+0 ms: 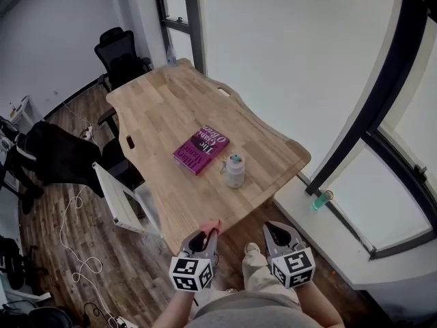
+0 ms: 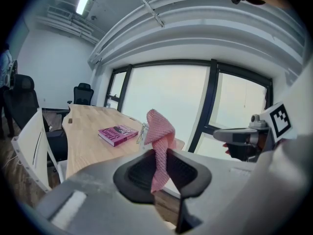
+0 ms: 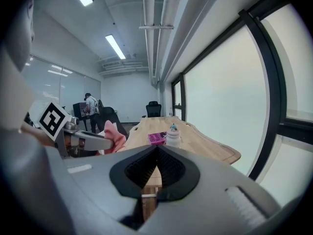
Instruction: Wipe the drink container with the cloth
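The drink container (image 1: 235, 171), a pale bottle with a teal cap, stands near the front edge of the wooden table (image 1: 164, 108), beside a pink book (image 1: 200, 149). My left gripper (image 1: 205, 238) hovers short of the table edge, shut on a pink mesh cloth (image 2: 159, 141) that sticks up between its jaws. My right gripper (image 1: 276, 234) is level with it on the right, shut and empty. The right gripper view shows the container (image 3: 172, 136) ahead on the table, past the shut jaws. In the left gripper view the cloth mostly hides the container (image 2: 142, 132).
A white chair (image 1: 123, 200) stands at the table's left side, and a black office chair (image 1: 119, 57) at its far end. A window ledge with a green object (image 1: 321, 200) runs on the right. Cables (image 1: 75, 251) lie on the floor. A person (image 3: 90, 106) stands far back.
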The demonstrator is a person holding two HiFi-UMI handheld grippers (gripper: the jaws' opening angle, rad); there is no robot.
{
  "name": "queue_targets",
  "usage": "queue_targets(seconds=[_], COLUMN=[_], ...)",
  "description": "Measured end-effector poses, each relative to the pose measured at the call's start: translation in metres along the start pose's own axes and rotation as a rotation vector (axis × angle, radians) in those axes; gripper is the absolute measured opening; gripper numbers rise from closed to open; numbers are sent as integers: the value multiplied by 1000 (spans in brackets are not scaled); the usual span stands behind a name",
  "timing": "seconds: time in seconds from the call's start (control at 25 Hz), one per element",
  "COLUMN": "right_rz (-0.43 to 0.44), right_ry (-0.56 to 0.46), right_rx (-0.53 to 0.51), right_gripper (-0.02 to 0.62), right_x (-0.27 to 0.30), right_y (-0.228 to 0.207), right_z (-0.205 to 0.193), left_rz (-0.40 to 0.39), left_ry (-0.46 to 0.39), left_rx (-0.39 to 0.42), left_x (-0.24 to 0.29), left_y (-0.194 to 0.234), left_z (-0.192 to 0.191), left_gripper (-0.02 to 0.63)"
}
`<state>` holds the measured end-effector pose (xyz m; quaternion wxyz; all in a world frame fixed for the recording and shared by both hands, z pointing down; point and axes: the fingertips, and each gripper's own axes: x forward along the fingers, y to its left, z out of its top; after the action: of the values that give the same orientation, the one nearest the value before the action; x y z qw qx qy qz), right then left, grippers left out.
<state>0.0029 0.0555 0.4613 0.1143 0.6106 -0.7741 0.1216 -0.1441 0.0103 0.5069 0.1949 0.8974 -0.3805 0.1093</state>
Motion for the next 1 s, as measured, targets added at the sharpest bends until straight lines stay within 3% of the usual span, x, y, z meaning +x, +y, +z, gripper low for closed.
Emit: queue_targets(seconds=[0.44, 1.0], right_rz=[121, 238], right_ry=[-4, 18], right_rx=[-58, -95], right_gripper=[3, 3], right_x=[76, 142], right_y=[-51, -94], right_z=[39, 57], left_rz=[98, 196], left_ry=[-3, -21], left_rx=[-51, -122], left_x=[69, 135], left_y=[24, 48], left_z=[33, 59], left_gripper=[64, 64])
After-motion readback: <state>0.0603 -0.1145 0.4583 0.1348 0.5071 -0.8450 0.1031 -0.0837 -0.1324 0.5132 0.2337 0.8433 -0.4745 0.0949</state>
